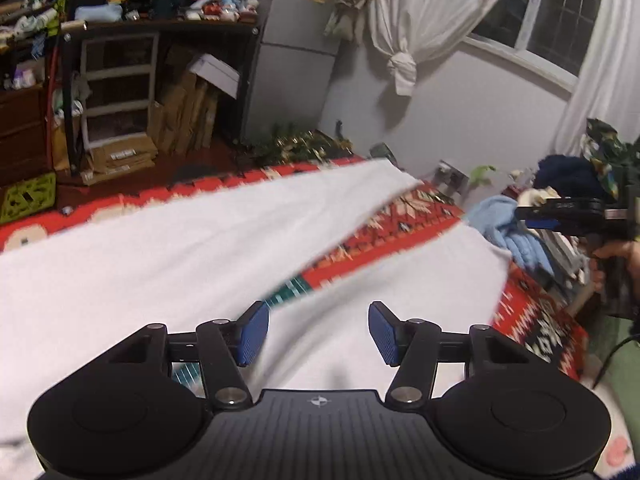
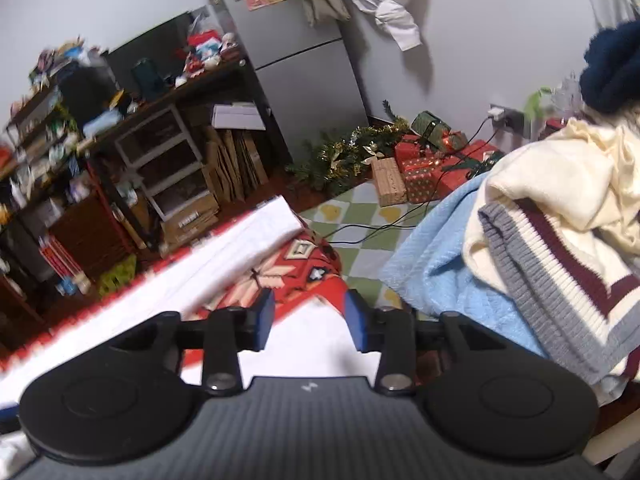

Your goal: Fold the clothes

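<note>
So the big white cloth garment [image 1: 168, 248] is spread across the red patterned blanket [image 1: 532, 312], filling the middle and left of the left wrist view, with two long parts running toward the upper right and a strip of blanket showing between them. Can't tell from this whether it's mid-fold or just laid out, and everything's motion-blurred. If a fold is what's going on, I'd pinch close to an edge and keep both sides level so the cloth doesn't bunch. The heap of other clothes at the right edge is what crowds things: a cream knit sweater with maroon and grey stripes [image 2: 560, 264] sits on a light blue knit piece [image 2: 432, 264] just beside the white one, so a wide swing could snag it. Cluttered dark shelves [image 2: 80, 140] fill the upper left, wrapped presents [image 2: 424, 168] the upper middle. The left gripper [image 1: 318, 330] hangs over the cloth, jaws spread wide, holding nothing. The right gripper [image 2: 309, 320] is parted a bit narrower, also empty.
</note>
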The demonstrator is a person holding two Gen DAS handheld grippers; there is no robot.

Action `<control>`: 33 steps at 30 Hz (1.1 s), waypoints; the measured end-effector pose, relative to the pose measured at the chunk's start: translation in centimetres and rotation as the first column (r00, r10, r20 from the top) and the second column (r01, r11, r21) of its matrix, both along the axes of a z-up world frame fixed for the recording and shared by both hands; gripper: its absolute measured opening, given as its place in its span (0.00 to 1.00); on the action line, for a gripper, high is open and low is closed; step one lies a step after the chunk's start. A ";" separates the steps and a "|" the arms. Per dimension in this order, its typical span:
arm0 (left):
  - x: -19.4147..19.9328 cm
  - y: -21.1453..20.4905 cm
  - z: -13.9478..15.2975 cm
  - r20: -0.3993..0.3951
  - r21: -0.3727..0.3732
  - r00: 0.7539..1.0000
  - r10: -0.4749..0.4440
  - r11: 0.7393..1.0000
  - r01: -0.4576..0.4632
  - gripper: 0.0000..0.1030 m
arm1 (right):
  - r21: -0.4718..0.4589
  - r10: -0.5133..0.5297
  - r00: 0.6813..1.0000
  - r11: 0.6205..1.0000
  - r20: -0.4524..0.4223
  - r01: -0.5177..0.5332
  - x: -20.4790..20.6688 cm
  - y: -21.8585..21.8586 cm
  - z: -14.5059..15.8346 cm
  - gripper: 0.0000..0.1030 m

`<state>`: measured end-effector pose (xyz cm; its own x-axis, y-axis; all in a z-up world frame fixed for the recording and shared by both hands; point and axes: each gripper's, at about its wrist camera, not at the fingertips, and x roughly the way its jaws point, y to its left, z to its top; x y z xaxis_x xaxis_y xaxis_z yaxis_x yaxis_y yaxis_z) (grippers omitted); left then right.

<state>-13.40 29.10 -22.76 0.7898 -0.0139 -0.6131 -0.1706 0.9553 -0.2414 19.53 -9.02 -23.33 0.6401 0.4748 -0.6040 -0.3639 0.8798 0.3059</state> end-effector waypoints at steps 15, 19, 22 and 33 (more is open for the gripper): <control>-8.1 -0.2 -2.3 -0.056 -0.119 0.998 0.025 0.992 -0.031 0.51 | -0.116 -0.055 0.994 0.992 -0.098 0.044 2.0 -0.2 -7.2 0.21; -10.7 0.6 -1.9 -0.061 -0.121 0.996 0.064 0.990 -0.071 0.51 | -0.127 -0.052 0.996 0.991 -0.075 0.042 1.5 -0.3 -6.5 0.01; -12.3 0.8 -1.9 -0.072 -0.106 0.996 0.055 0.992 -0.062 0.51 | -0.092 -0.049 0.998 0.995 -0.046 0.045 -0.3 -1.5 -4.9 0.01; -13.6 -3.0 -4.4 -0.154 0.034 0.954 -0.256 0.964 0.264 0.49 | 0.039 -0.183 0.982 0.982 -0.034 0.185 -7.3 -10.9 1.6 0.00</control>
